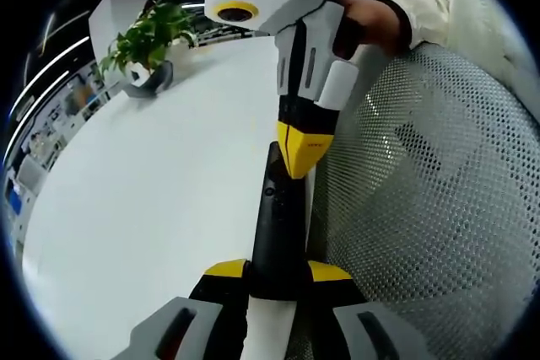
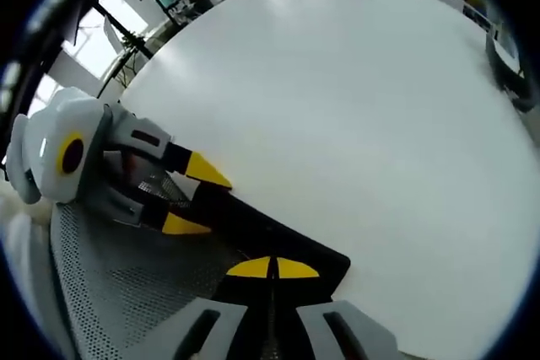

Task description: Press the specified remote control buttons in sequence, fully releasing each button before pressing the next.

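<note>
Remote (image 1: 274,225), lower centre, clamped in my left gripper (image 1: 277,274); my right gripper (image 1: 299,153), tips closed, presses it: I would lift fully before the next button.

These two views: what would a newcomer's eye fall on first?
Most striking is the black remote control, held at the edge of the round white table by the left gripper. The right gripper brings its shut yellow tips down onto it. A potted plant stands at the table's far side, and a white mesh chair back is beside the table.
</note>
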Motion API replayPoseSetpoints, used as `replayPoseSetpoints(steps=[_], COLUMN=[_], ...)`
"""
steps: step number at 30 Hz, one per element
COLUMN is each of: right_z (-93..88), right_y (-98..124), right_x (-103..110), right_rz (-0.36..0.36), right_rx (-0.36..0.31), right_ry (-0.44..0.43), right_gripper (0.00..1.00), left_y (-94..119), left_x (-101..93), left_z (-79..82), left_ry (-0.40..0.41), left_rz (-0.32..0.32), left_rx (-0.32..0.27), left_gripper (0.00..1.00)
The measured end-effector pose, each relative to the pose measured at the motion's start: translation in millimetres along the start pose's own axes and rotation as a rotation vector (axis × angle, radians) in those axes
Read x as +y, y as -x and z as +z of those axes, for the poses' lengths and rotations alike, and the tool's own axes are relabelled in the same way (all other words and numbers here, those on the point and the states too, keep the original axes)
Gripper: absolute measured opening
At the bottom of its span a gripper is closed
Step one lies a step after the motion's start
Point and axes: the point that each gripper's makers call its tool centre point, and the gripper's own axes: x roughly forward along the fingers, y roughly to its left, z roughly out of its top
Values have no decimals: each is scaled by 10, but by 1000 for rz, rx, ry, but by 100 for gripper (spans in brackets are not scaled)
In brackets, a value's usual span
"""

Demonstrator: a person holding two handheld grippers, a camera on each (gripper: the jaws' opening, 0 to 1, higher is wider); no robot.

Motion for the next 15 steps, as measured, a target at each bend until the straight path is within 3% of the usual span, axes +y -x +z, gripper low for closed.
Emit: replayPoseSetpoints(steps=[15], right_z=[1], right_y=[13], right_x=[7], right_rz=[10], right_rx=[-10], right_ry=[-45], right_gripper=[0], left_y=[3], left_x=[-8], left_z=[-1], left_ry=[-14], left_rz=[0], left_rx=[-1], left_gripper=[25])
